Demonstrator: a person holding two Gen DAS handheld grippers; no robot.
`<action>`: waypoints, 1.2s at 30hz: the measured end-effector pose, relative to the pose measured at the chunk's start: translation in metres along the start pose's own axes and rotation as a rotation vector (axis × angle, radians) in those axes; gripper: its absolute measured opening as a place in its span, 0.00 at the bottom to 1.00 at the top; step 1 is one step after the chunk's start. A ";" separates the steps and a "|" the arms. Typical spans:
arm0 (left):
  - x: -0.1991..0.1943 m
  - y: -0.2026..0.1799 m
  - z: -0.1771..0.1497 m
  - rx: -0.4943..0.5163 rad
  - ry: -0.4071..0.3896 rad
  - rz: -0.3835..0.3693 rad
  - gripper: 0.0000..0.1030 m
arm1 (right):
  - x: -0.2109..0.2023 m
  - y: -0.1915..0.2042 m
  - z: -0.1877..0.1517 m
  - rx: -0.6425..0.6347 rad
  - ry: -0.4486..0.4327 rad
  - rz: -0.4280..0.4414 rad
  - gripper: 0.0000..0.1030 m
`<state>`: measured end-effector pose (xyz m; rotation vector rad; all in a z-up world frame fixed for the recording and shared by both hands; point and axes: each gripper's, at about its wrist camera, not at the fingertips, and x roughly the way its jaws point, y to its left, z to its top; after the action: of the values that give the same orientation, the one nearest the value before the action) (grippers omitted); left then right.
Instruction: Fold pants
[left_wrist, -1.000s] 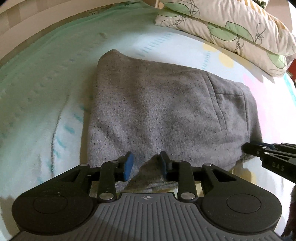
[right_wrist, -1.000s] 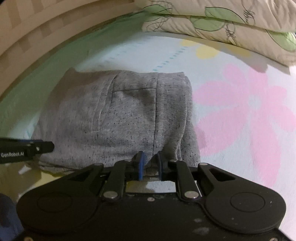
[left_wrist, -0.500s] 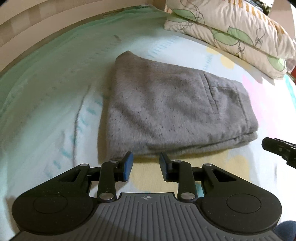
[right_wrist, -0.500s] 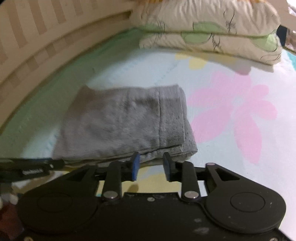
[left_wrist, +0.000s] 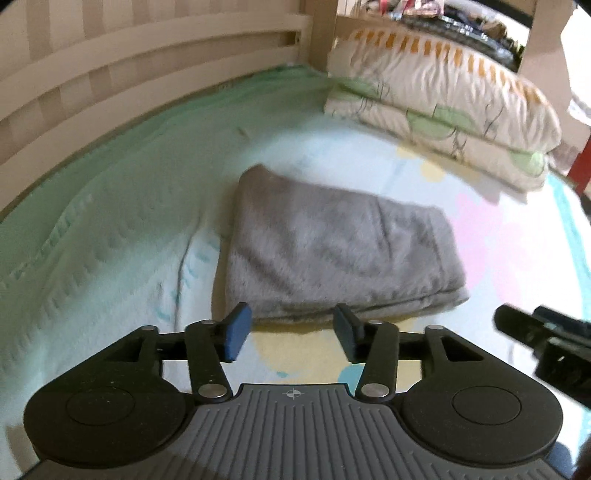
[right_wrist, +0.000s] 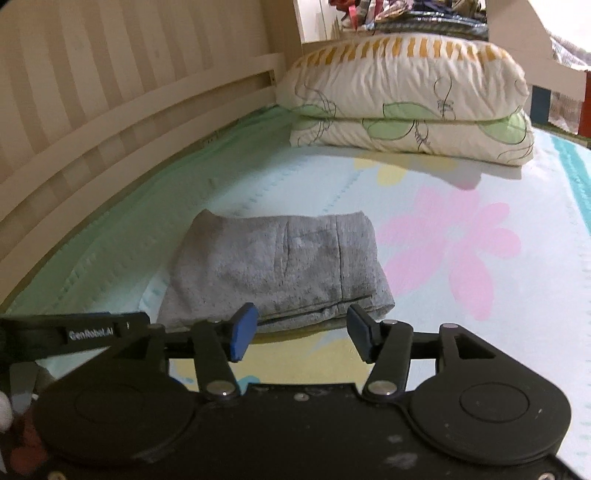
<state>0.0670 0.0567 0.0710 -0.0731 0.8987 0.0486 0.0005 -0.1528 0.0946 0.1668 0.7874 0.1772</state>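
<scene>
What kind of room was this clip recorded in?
Most likely a bedroom: the folded gray pants lie on a bed with a flower-print sheet, two stacked pillows sit at its far end, and a slatted wooden bed rail runs along one side.

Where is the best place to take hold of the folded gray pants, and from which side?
Probably the near edge of the folded gray pants, approached from the side facing the grippers. The stacked layers end there as a thick lip raised above the bed sheet, so the fingers can pinch all layers together.
</scene>
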 end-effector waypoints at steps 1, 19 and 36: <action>-0.004 0.000 0.001 -0.001 -0.012 0.000 0.51 | -0.003 0.001 0.000 -0.001 -0.006 0.001 0.58; -0.041 -0.003 -0.009 0.039 -0.100 0.050 0.56 | -0.040 0.024 -0.006 -0.021 -0.082 0.006 0.64; -0.048 -0.008 -0.016 0.086 -0.083 0.055 0.56 | -0.054 0.027 -0.009 -0.018 -0.114 0.019 0.64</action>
<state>0.0254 0.0468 0.0992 0.0334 0.8184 0.0639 -0.0458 -0.1377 0.1309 0.1660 0.6707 0.1915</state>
